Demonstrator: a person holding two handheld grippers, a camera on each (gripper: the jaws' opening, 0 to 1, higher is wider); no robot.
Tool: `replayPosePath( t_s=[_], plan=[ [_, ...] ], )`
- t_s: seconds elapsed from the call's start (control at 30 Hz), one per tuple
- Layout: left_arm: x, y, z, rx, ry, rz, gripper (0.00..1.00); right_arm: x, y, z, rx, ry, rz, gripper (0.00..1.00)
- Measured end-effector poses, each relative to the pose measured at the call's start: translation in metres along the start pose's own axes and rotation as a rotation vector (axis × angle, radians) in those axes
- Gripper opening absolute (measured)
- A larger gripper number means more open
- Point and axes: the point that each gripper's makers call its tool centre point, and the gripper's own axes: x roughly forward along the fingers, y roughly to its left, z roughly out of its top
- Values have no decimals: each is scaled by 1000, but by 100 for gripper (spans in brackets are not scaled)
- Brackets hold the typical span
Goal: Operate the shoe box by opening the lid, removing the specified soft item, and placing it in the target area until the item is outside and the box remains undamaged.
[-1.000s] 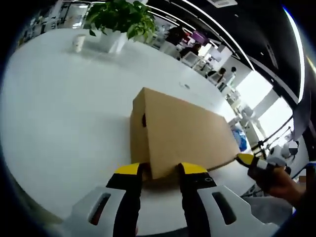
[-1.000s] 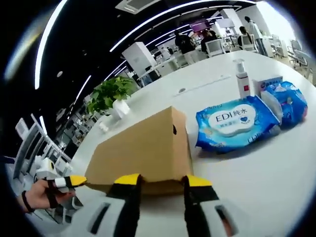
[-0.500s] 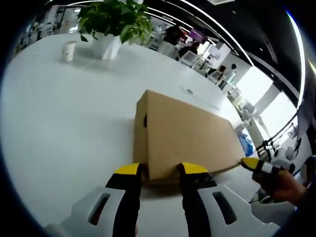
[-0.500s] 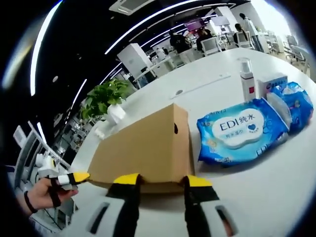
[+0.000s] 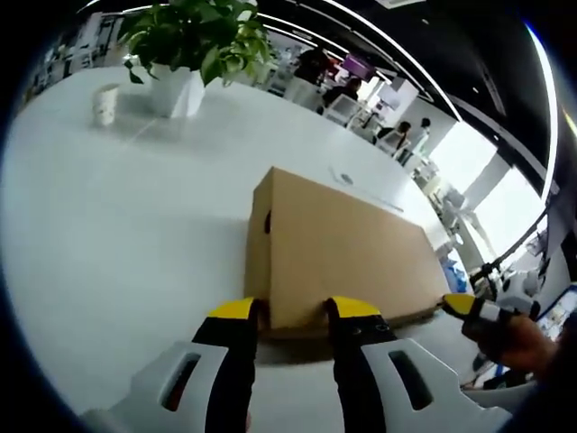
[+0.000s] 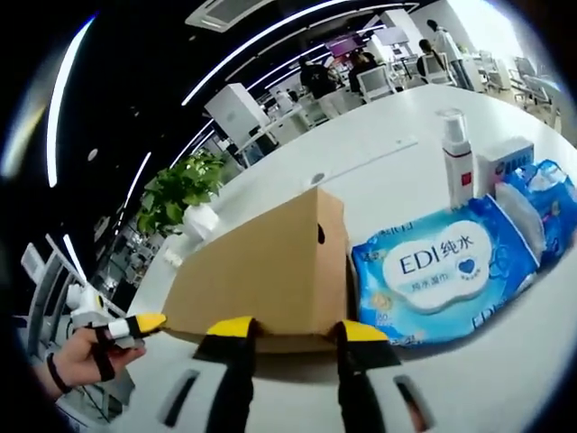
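White table (image 5: 117,225), brown shoe box (image 5: 334,244), potted plant (image 5: 180,45), paper cup (image 5: 105,104), blue wipes pack (image 6: 442,271), pump bottle (image 6: 457,162)

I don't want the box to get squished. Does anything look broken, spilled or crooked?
Nothing stands out. The cardboard shoe box sits flat on the white table, lid shut, with no dents showing. The blue wipes pack lies flat beside it, and the pump bottle stands upright.
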Motion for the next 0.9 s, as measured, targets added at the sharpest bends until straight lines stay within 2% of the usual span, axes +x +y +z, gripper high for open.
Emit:
replayPosePath(
  t_s=[0.37, 0.43, 0.47, 0.53, 0.67, 0.7, 0.77, 0.9],
  plan=[
    [-2, 0, -1, 6, 11, -15, 31, -2, 0, 1, -15, 17, 26, 33],
    [-8, -1, -4, 26, 10, -8, 29, -9, -1, 2, -89, 23, 32, 29],
    [-11, -1, -5, 44, 5, 2, 28, -16, -5, 1, -162, 33, 11, 29],
    [-17, -2, -8, 71, -3, 13, 30, -26, -10, -3, -283, 62, -6, 30],
    [-29, -10, -21, 95, -9, 15, 32, -45, -20, -14, -421, 103, -39, 34],
    [-31, -12, -25, 102, -6, 15, 33, -54, -25, -19, -498, 125, -60, 35],
    [-38, -21, -37, 135, -4, 12, 33, -64, -31, -25, -597, 153, -85, 37],
    [-45, -41, -51, 167, -8, -12, 34, -80, -33, -25, -674, 136, -122, 37]
  ],
)
